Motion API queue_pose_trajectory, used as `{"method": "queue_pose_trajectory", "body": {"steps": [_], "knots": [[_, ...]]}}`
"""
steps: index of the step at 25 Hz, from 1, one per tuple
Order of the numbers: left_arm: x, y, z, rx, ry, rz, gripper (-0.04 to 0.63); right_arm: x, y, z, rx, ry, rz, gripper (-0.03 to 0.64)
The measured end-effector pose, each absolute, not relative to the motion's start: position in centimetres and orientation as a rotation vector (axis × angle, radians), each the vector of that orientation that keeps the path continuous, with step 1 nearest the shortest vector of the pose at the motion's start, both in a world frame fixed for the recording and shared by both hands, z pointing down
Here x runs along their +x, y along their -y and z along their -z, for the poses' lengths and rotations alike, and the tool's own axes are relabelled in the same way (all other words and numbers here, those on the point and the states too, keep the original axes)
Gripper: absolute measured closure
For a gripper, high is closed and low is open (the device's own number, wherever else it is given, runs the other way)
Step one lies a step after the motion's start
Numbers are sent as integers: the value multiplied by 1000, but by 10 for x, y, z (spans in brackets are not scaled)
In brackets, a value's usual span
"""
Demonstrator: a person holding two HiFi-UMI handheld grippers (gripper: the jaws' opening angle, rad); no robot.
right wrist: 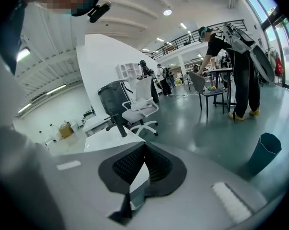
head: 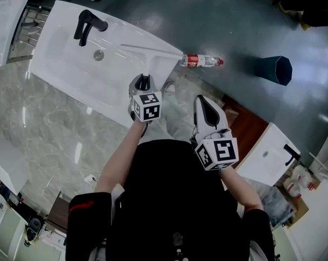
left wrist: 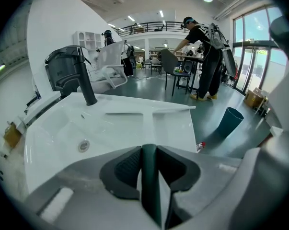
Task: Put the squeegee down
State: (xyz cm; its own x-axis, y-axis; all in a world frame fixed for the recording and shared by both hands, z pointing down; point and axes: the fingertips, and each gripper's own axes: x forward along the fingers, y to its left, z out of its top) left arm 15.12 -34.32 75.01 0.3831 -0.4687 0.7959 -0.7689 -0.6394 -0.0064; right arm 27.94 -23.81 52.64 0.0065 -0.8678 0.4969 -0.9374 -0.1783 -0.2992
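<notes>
- The left gripper [left wrist: 149, 151] clamps the slim dark-green squeegee handle [left wrist: 150, 183] between its pads, low over the white ceramic washbasin [left wrist: 134, 126], probably where it will be set down.
- The right gripper [right wrist: 144, 150] is closed and empty, idle aside.

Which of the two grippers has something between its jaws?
The left gripper: its jaws clamp the dark green squeegee handle. The right gripper has its jaws together with nothing between them.

Ahead of the left tongs [head: 144, 81], only the black faucet [head: 87, 26] interrupts the open sink [head: 60, 69].
</notes>
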Motion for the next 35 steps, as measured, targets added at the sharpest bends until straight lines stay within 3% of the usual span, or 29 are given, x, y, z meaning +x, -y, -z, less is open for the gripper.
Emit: {"method": "queue_pose_trajectory", "body": {"steps": [6,22,28,35], "knots": [[153,341,-749,2303,1052,-1130,488,277,239,-527,2142,1937,-908,614],[157,337,-729,2411,984,-1062,389,261,235,-523,2136,1953,-900,614],[142,336,-706,2419,988,-988,387,245,230,-520,2137,1966,-885,614],[119,334,-673,2497,989,-924,556,215,221,-510,2150,1985,-853,614]]}}
